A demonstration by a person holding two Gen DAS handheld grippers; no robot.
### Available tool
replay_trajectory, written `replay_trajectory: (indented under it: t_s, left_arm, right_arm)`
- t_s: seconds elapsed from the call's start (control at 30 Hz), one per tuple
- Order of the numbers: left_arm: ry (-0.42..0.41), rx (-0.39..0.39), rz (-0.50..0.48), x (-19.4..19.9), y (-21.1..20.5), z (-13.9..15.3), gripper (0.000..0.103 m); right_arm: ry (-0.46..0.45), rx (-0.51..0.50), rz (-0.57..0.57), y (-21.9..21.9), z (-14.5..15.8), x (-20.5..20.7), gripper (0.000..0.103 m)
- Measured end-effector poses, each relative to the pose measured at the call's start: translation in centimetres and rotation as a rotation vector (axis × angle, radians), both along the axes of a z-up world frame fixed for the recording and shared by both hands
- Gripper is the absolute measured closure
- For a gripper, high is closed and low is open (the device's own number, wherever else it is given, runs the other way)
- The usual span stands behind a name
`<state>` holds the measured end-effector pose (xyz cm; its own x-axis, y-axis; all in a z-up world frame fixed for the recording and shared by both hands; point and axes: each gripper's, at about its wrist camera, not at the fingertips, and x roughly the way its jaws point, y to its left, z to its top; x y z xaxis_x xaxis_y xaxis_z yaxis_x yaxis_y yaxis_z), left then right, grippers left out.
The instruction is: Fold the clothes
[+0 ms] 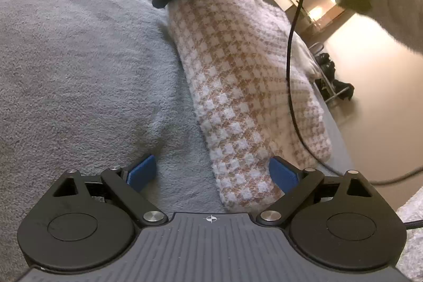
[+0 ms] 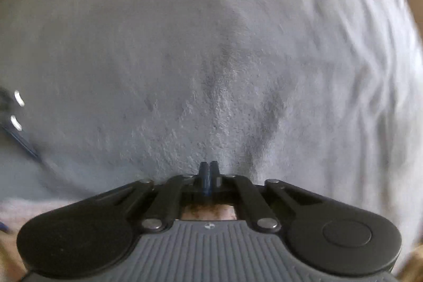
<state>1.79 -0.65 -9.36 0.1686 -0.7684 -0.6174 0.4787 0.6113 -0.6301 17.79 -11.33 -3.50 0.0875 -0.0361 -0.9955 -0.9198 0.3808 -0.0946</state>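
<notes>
Left tongs [image 1: 211, 171] were spread astride the near end of the checked knit [image 1: 246, 86] on the grey blanket [image 1: 79, 57], right tongs [image 2: 208, 171] pressed together w/ nothing seen between, so I'd judged: pinch deep & lift evenly.

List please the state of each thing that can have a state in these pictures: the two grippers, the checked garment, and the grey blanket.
Left gripper: jaws open, one on each side of the garment's near end.
Right gripper: jaws shut; whether they pinch cloth cannot be told.
Checked garment: lying on the blanket as a long folded strip.
Grey blanket: spread out, slightly wrinkled.
</notes>
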Motion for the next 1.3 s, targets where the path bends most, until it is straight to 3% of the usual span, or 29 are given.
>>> replay_trajectory:
  t_s: [0.07, 0.1, 0.17, 0.23, 0.33, 0.47, 0.63, 1.23, 1.3]
  left_arm:
    - [0.003, -0.002, 0.001, 0.0, -0.4, -0.1, 0.009]
    - [0.008, -0.003, 0.002, 0.1, -0.4, -0.1, 0.009]
    - [0.022, -0.007, 0.006, 0.3, -0.4, -0.2, 0.009]
    - [0.024, -0.004, 0.002, 0.4, -0.3, -0.2, 0.01]
    - [0.017, -0.004, 0.0, 0.2, -0.4, -0.2, 0.009]
    - [0.023, -0.003, -0.003, 1.1, -0.4, -0.3, 0.009]
    - [0.036, -0.012, 0.002, 0.4, -0.1, 0.0, 0.009]
    - [0.097, -0.048, -0.02, -1.5, 2.6, 1.0, 0.014]
    - [0.103, -0.047, -0.026, -1.6, 3.5, 1.3, 0.016]
  right_arm:
    - [0.074, 0.019, 0.09, 0.5, 0.0, -2.0, 0.097]
    - [0.069, 0.015, 0.117, 0.2, -0.2, -2.4, 0.098]
    - [-0.006, 0.024, 0.026, -1.4, -0.2, -0.1, 0.103]
    - [-0.074, 0.039, -0.099, -2.6, 0.2, 2.4, 0.099]
    - [-0.081, 0.071, -0.086, -2.0, 0.7, 1.9, 0.097]
    - [-0.09, 0.114, -0.069, -1.3, 1.3, 1.3, 0.083]
    - [-0.102, 0.167, -0.048, -0.3, 2.1, 0.5, 0.082]
    - [-0.018, 0.329, 0.009, 1.4, 4.5, -3.2, 0.08]
    - [0.027, 0.214, 0.022, 1.0, 1.5, -4.3, 0.08]
